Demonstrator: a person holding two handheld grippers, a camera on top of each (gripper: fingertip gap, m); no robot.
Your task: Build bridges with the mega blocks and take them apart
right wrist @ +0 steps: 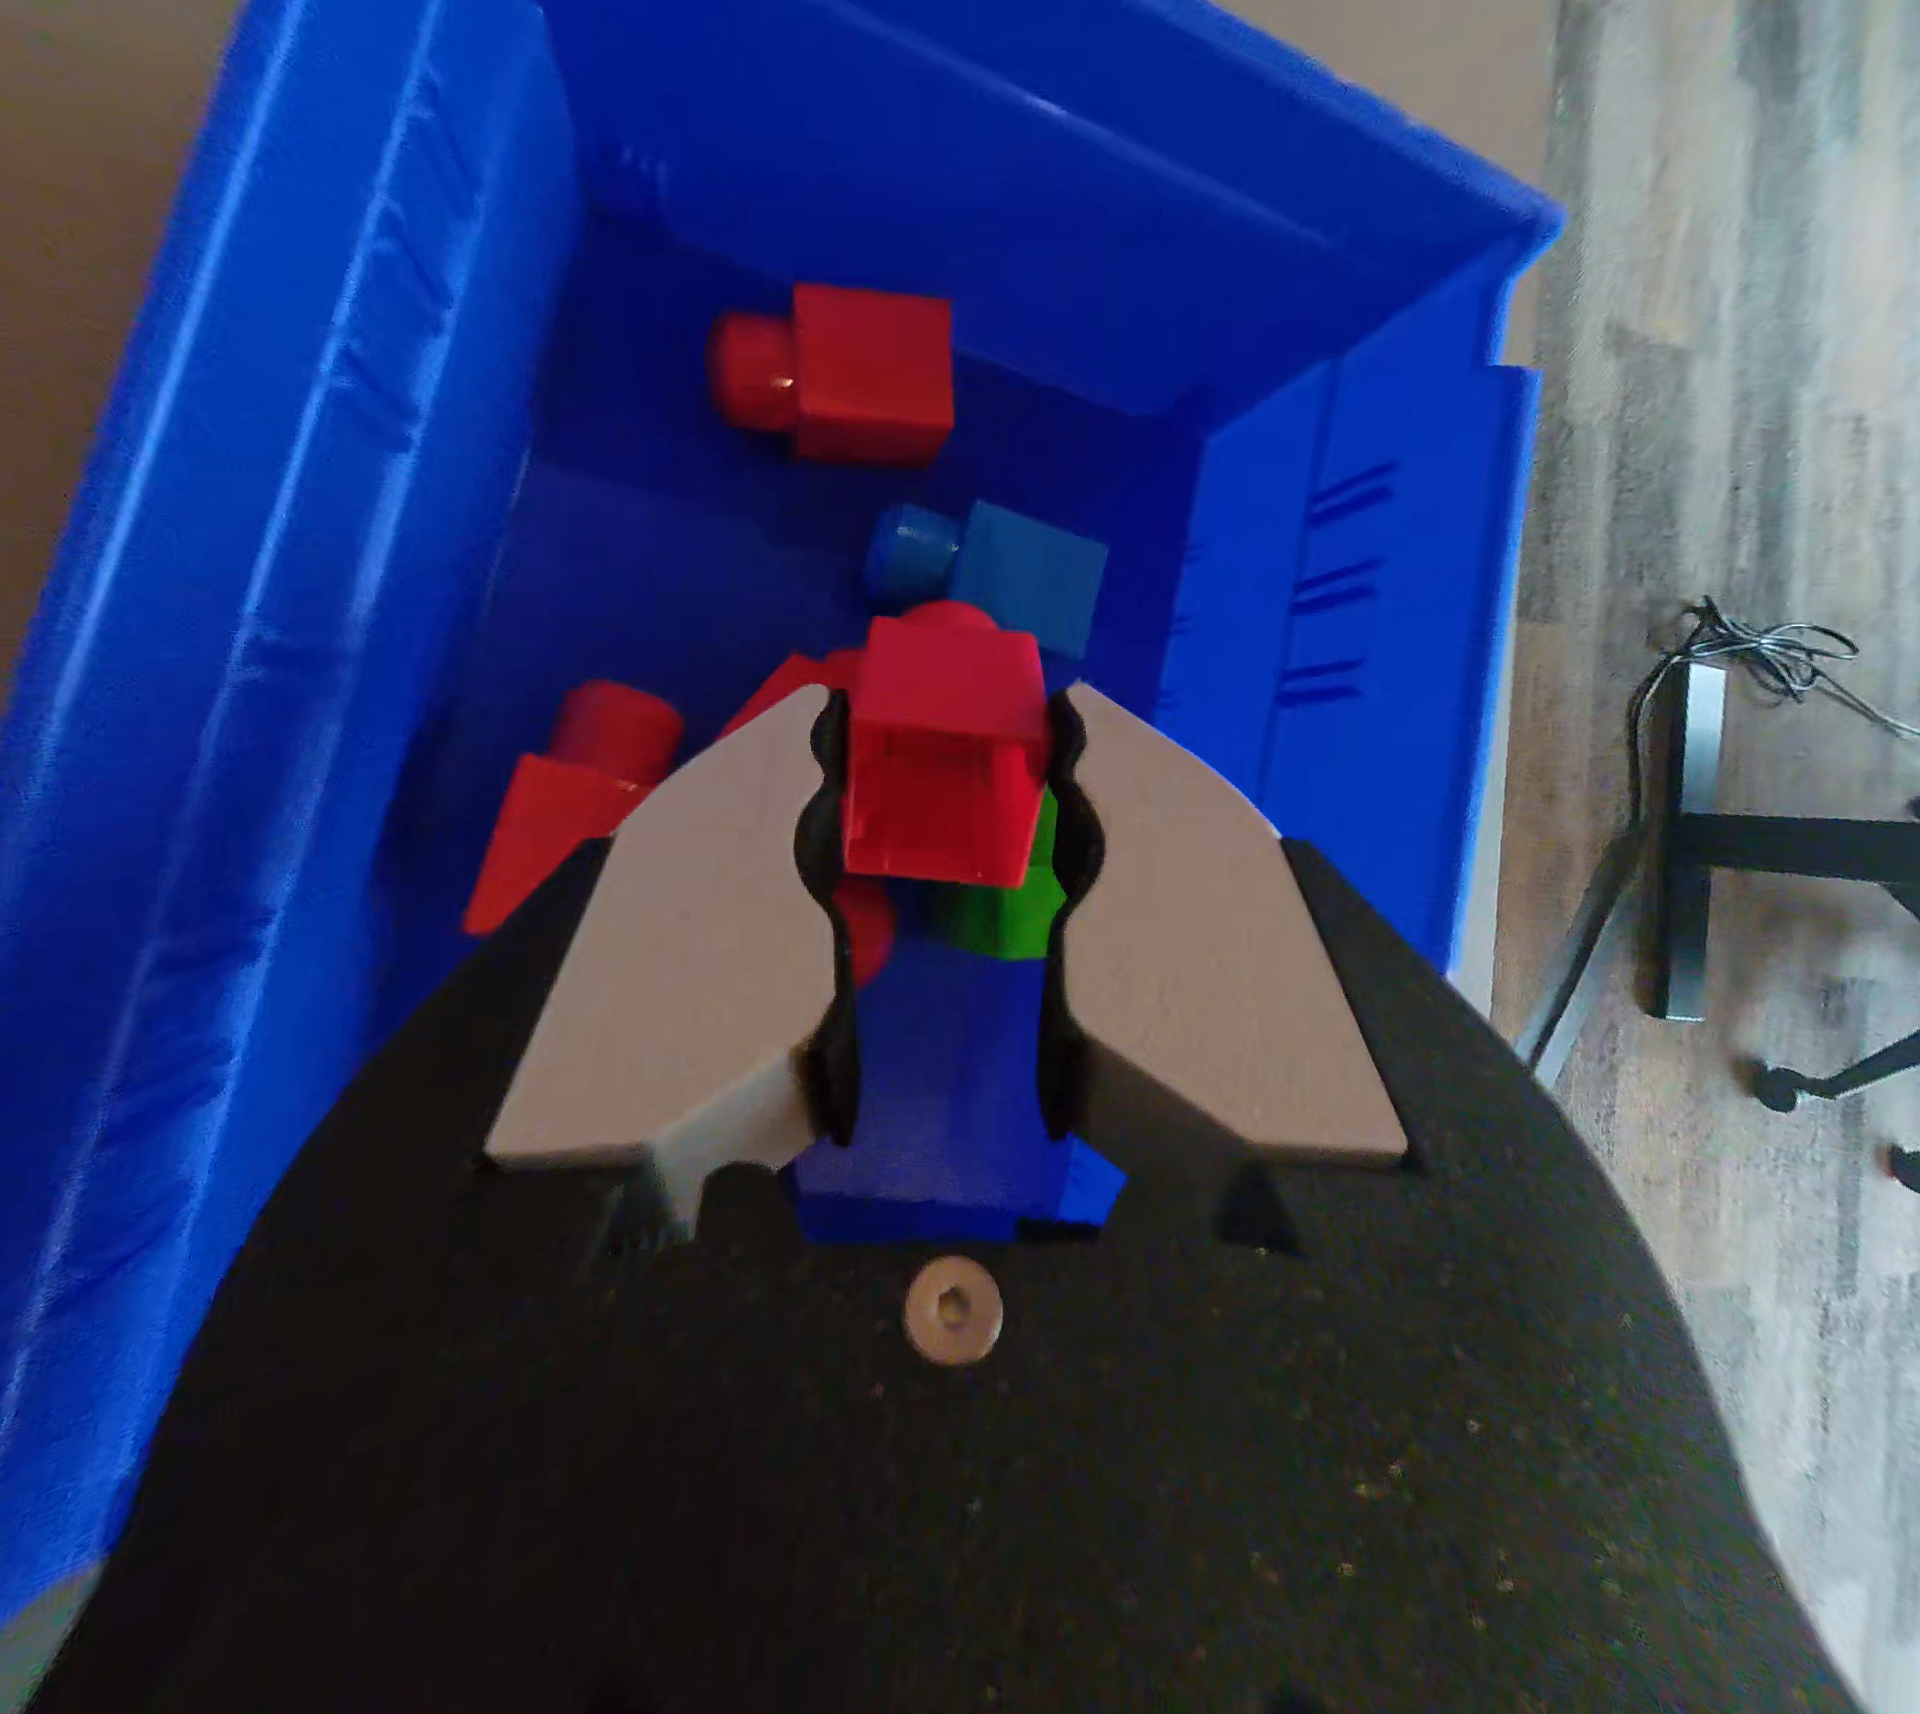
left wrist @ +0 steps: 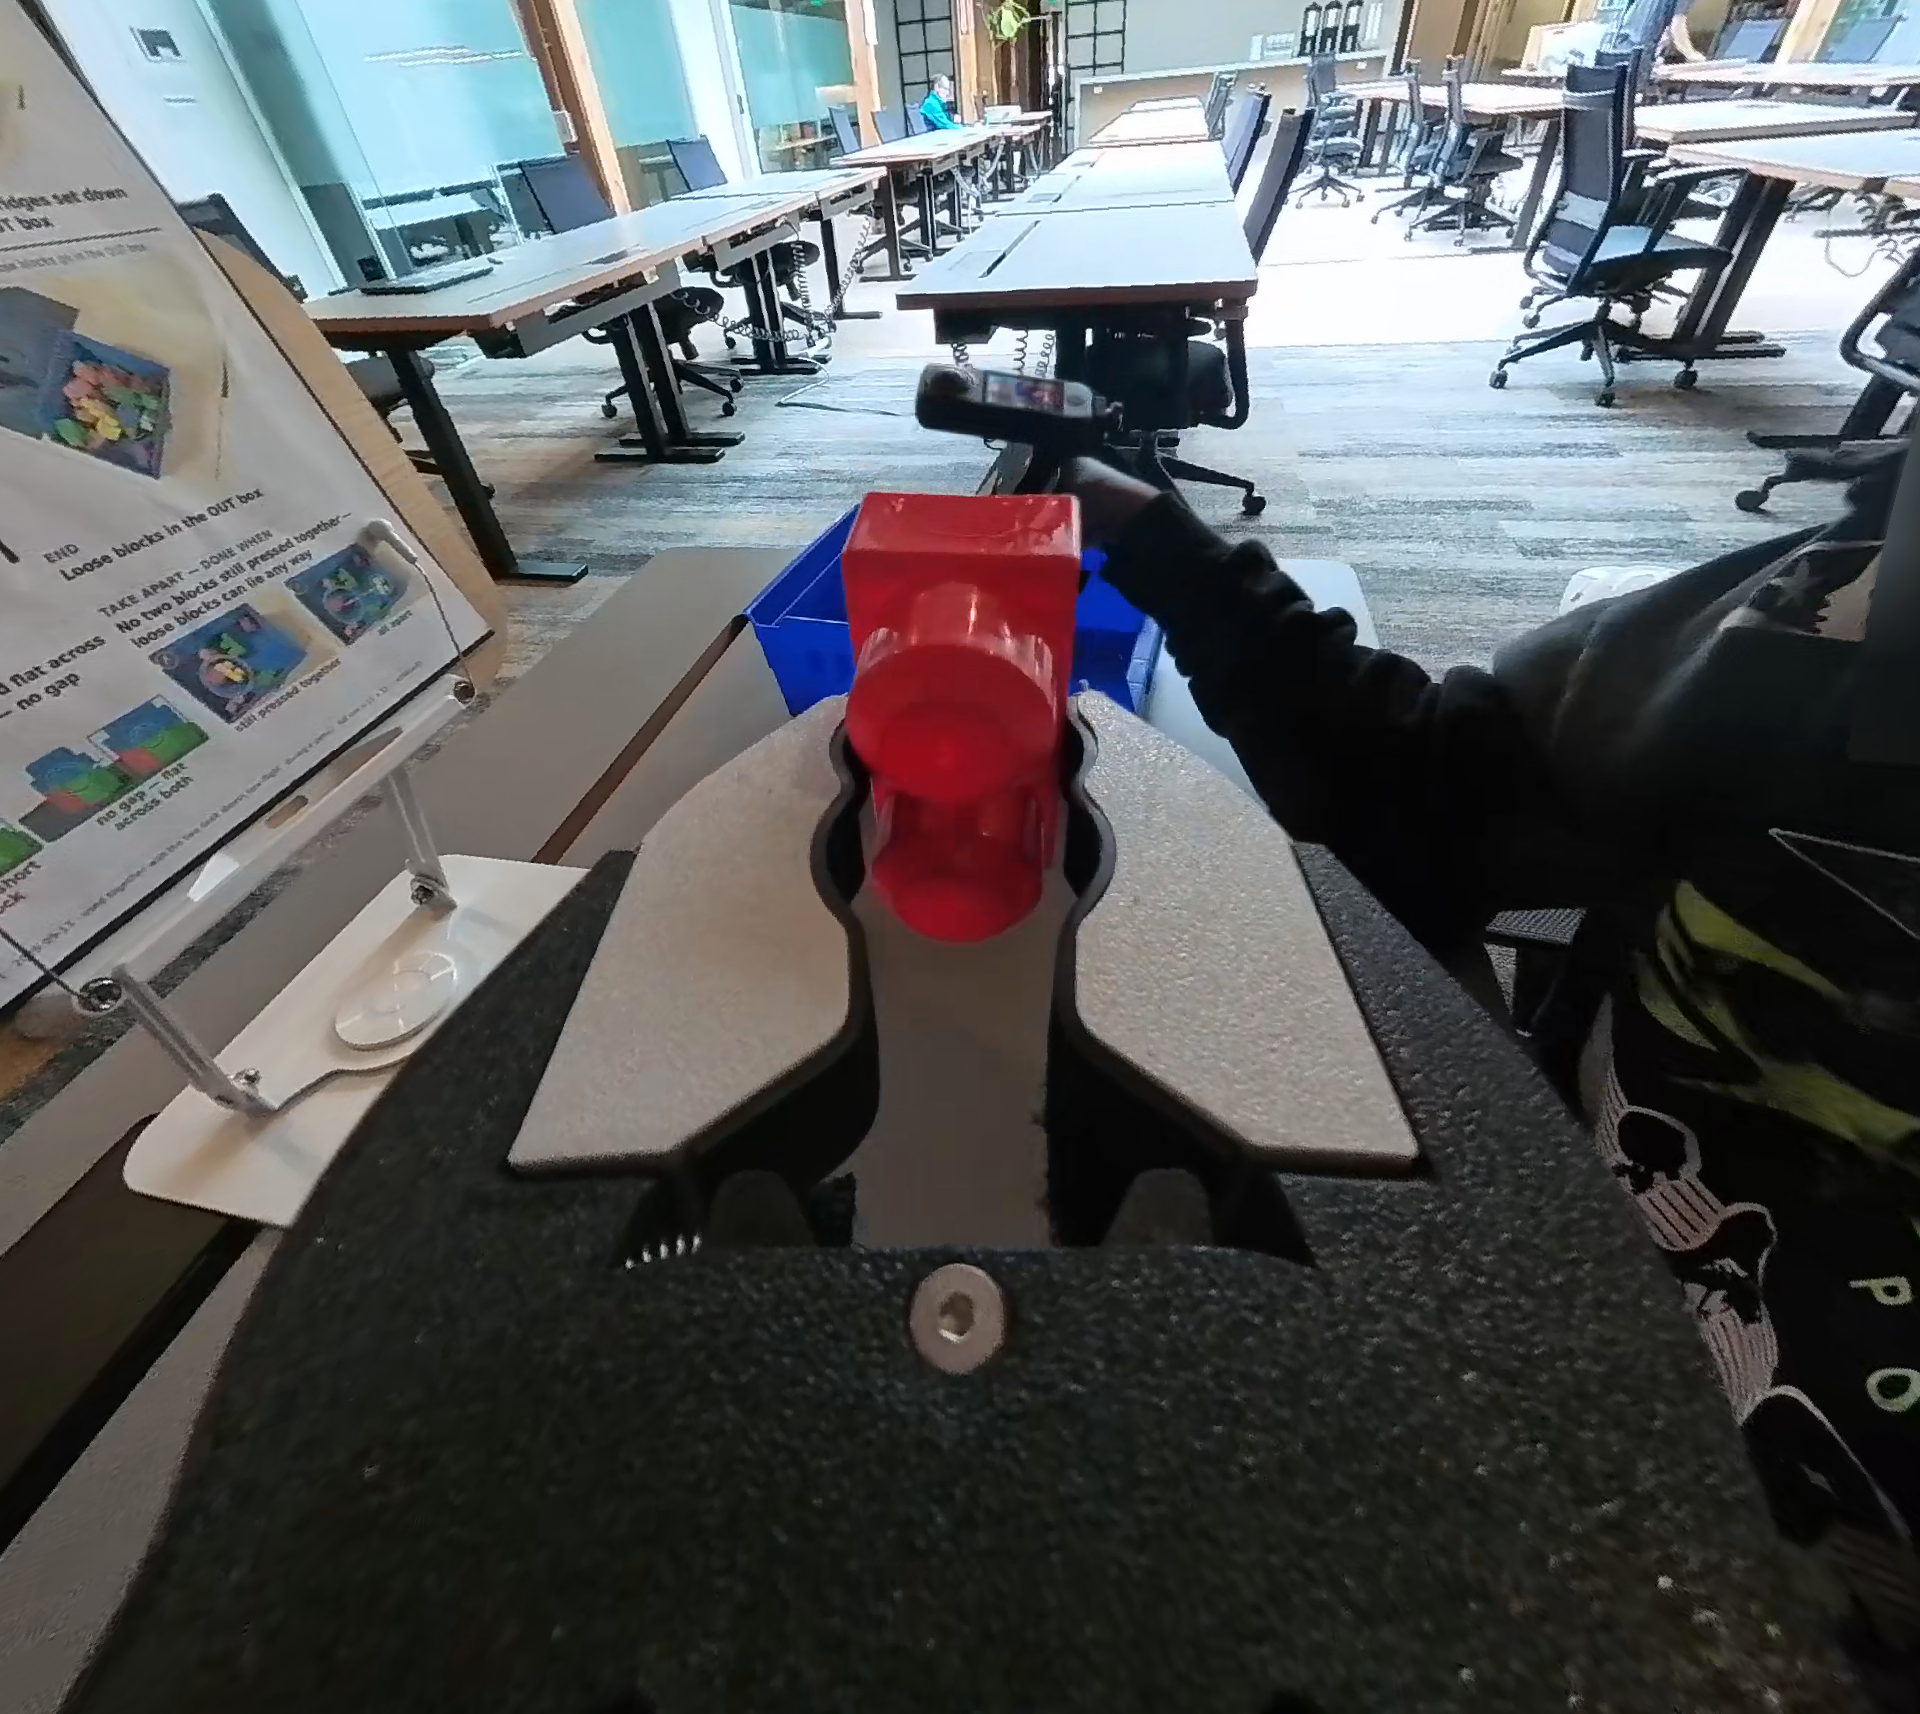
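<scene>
Now left claw (left wrist: pixel 961 791) clamps red two-stud block (left wrist: pixel 961 677), held up before blue bin (left wrist: pixel 795 625). Right claw (right wrist: pixel 948 781) grips red single block (right wrist: pixel 945 750) over bin (right wrist: pixel 416 314), loose blocks below. Likely take-apart step; next calls for release into bin.

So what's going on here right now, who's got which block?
A person holds both grippers. The left gripper is shut on a red mega block, raised near the blue bin. The right gripper is over the bin, shut on another red block, hollow underside facing the camera. Loose in the bin lie more red blocks, a blue block and a green block.
</scene>
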